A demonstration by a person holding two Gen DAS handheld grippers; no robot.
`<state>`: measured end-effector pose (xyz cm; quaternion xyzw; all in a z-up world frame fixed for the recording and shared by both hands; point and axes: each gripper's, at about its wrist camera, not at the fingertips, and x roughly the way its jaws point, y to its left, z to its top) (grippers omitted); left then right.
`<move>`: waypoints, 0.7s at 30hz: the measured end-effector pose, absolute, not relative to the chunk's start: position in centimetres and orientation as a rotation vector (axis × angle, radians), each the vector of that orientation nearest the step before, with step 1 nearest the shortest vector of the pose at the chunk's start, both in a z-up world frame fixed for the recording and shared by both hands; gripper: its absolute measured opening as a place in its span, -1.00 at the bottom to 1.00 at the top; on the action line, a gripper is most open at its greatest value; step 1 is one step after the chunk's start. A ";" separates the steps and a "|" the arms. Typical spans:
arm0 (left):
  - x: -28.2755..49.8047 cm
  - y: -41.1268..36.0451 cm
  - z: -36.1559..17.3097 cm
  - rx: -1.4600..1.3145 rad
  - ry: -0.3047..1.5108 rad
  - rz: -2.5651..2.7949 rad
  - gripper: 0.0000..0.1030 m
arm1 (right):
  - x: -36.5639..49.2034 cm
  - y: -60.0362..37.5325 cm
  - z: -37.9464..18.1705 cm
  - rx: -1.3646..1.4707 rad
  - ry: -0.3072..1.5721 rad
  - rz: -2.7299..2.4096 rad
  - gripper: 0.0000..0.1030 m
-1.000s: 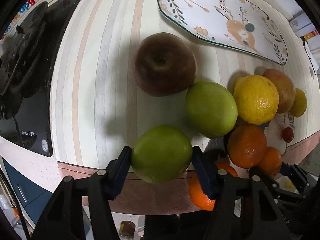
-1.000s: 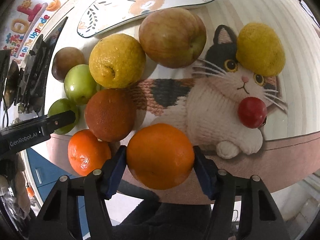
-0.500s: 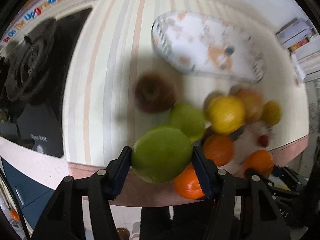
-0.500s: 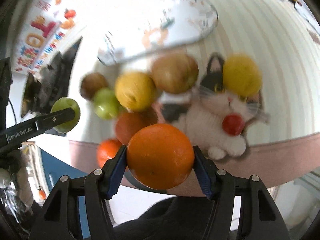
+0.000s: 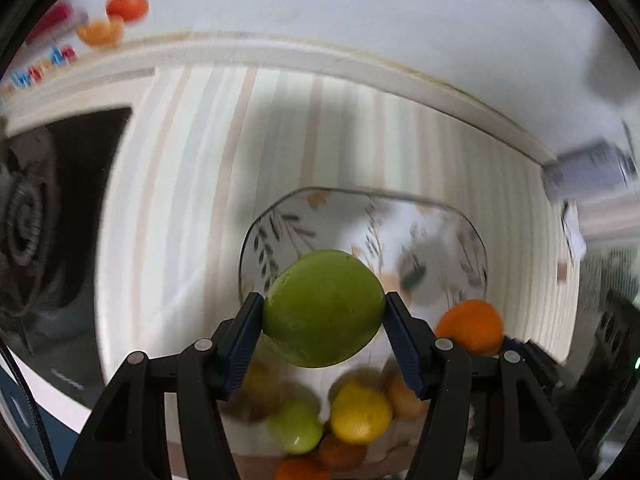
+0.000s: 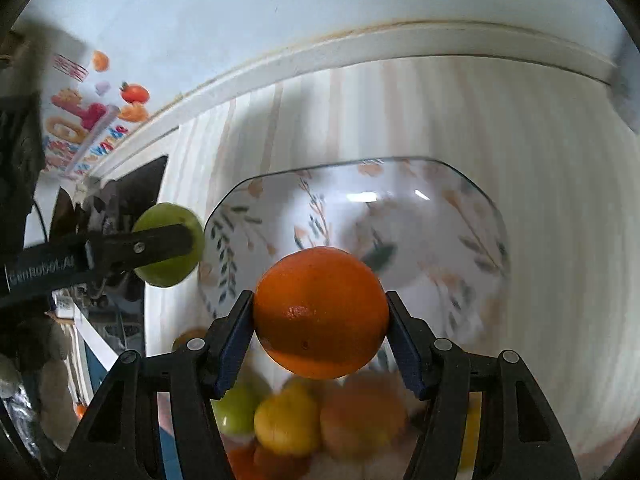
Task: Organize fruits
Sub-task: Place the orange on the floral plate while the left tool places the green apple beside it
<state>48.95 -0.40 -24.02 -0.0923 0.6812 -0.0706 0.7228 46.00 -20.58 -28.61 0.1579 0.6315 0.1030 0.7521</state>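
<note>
My left gripper is shut on a green apple and holds it in the air, before the near rim of the leaf-patterned oval plate. My right gripper is shut on an orange, also lifted, in front of the same plate. The left gripper with its apple shows at the left of the right wrist view. The orange shows at the right of the left wrist view. Blurred loose fruits lie below both grippers: a yellow lemon, a green apple, oranges.
A black stove is on the left of the striped counter. A white wall with fruit stickers stands behind the plate. A blurred box sits at the far right.
Both grippers have risen and tilted up with their fruits, away from the fruit pile toward the plate. The pile now lies low in both views.
</note>
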 end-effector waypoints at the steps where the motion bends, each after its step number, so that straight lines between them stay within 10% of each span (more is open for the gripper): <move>1: 50.3 -0.2 -25.1 -0.240 1.530 -0.147 0.13 | 46.9 -20.2 -29.6 0.342 1.397 0.233 0.28; 21: 54.4 0.3 -31.6 -0.359 1.702 -0.080 0.14 | 53.4 -15.9 -35.4 0.244 1.535 0.295 0.49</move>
